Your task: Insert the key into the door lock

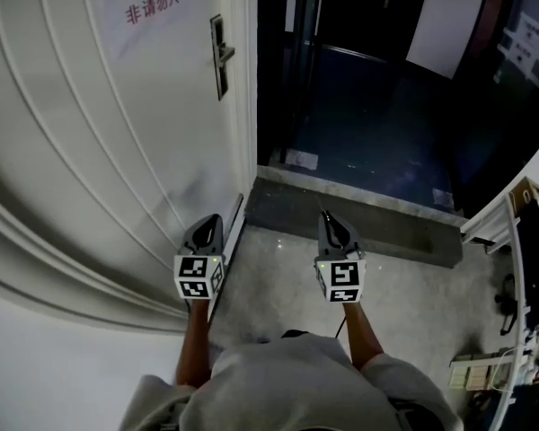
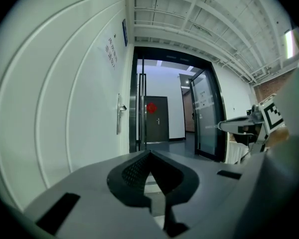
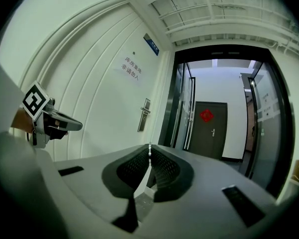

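Key is pinched between the closed jaws of my right gripper, with only its thin tip showing past them. My left gripper is closed as well, with nothing between its jaws. Both sit low in the head view, well apart from the door lock, mounted on the white door at upper left, beside the dark doorway.
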`<control>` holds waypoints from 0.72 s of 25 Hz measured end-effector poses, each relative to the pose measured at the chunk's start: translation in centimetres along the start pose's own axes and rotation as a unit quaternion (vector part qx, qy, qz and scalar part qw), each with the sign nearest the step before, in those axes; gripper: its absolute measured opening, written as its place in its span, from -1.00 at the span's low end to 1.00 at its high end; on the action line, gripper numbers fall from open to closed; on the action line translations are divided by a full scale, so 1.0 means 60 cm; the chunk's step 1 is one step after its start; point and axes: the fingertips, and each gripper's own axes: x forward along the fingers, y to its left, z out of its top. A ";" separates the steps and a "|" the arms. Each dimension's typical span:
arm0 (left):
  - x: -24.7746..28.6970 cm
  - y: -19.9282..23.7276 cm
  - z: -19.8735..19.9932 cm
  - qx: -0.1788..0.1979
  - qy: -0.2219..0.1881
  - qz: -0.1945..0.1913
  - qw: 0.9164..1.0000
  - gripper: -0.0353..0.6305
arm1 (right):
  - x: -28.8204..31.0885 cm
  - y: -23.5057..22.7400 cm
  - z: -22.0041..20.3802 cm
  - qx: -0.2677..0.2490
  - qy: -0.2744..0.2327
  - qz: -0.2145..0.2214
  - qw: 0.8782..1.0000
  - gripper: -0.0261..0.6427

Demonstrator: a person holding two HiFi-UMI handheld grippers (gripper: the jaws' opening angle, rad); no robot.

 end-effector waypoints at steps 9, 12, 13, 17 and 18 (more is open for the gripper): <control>0.081 0.030 -0.006 0.001 0.016 0.004 1.000 -0.85 | 0.094 -0.014 -0.026 0.005 0.016 0.019 1.000 -0.83; 0.120 0.036 -0.006 -0.001 0.019 0.008 1.000 -0.84 | 0.136 -0.023 -0.036 0.002 0.020 0.031 0.999 -0.83; 0.139 0.039 -0.006 -0.001 0.019 0.009 1.000 -0.84 | 0.154 -0.029 -0.040 0.003 0.020 0.034 0.999 -0.83; 0.238 0.058 -0.009 0.003 0.024 0.012 1.000 -0.84 | 0.250 -0.068 -0.062 0.006 0.018 0.041 0.999 -0.83; 0.269 0.065 -0.009 0.002 0.026 0.014 1.000 -0.84 | 0.280 -0.081 -0.067 0.006 0.018 0.042 0.999 -0.83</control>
